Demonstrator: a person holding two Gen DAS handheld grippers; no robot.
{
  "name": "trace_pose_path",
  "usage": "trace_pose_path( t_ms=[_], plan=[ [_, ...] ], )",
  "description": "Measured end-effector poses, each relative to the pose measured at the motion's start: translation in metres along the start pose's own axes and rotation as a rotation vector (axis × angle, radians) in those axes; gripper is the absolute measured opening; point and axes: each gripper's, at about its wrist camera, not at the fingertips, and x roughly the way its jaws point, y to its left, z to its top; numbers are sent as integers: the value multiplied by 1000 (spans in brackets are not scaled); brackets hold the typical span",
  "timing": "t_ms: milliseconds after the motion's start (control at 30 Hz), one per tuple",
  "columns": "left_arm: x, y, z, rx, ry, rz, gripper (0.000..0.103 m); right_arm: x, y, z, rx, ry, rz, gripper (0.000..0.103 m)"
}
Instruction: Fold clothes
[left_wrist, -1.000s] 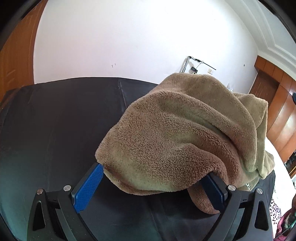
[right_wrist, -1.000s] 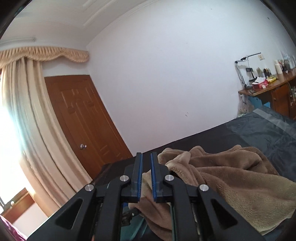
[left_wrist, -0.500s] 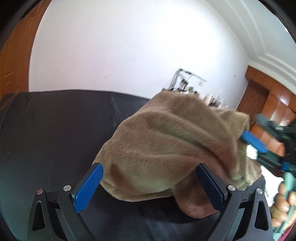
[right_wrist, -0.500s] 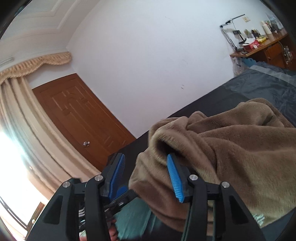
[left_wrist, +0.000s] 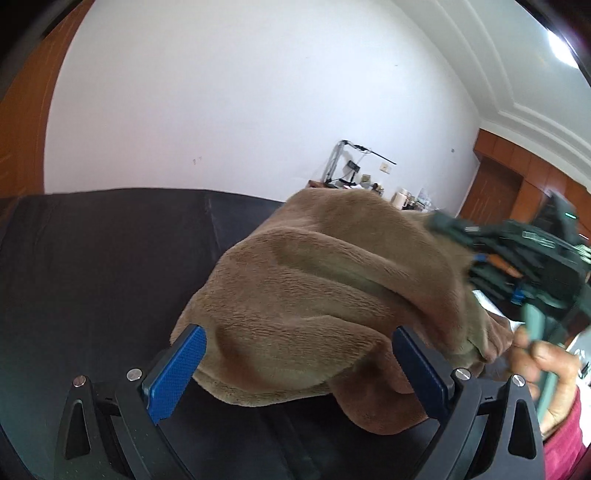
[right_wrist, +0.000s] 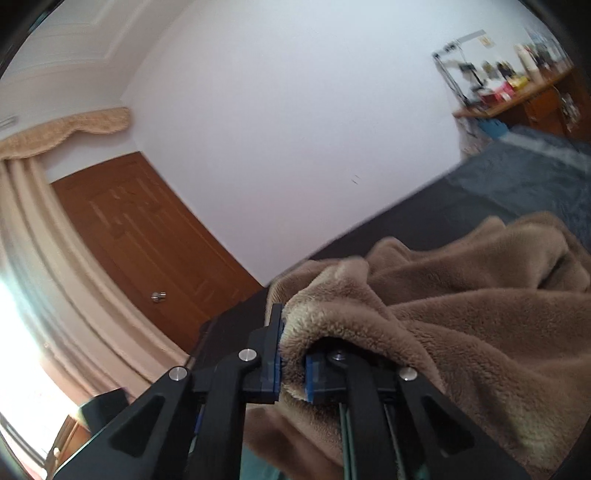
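Note:
A brown fleece garment (left_wrist: 325, 295) lies bunched on the black bed cover (left_wrist: 103, 266). My left gripper (left_wrist: 295, 332) is open, its blue pads (left_wrist: 177, 369) wide apart on either side of the garment's near fold, not pressing it. In the right wrist view the same fleece garment (right_wrist: 461, 332) fills the lower right. My right gripper (right_wrist: 291, 354) has its jaws closing tight on a raised fold of the fleece, pinched between the blue pads (right_wrist: 271, 354). In the left wrist view the right gripper (left_wrist: 517, 243) shows blurred at the garment's right end, held by a hand (left_wrist: 546, 369).
The bed cover stretches to a white wall (left_wrist: 221, 110). A cluttered wooden desk (right_wrist: 517, 96) with a lamp stands at the far side. A wooden door (right_wrist: 147, 240) and cream curtains (right_wrist: 44, 277) are to the left in the right wrist view.
My right gripper opened, moved onto the garment's edge and shut on a fold of it. The left gripper stayed open around the near fold, tilting slightly.

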Motion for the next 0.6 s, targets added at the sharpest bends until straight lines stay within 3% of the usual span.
trace_pose_path(
  t_ms=[133,300,467,600],
  plan=[
    [-6,9,-3,-19,-13,24,102,-39,25,-1,-79,-24,128,10],
    [-23,20,-3,-9,-56,57,102,-75,66,-33,-269,121,305,10],
    [-50,20,-9,99,-66,111,102,-82,75,-95,-406,329,334,10],
    [-60,9,-15,168,-50,112,102,-70,65,-137,-437,465,290,11]
  ],
)
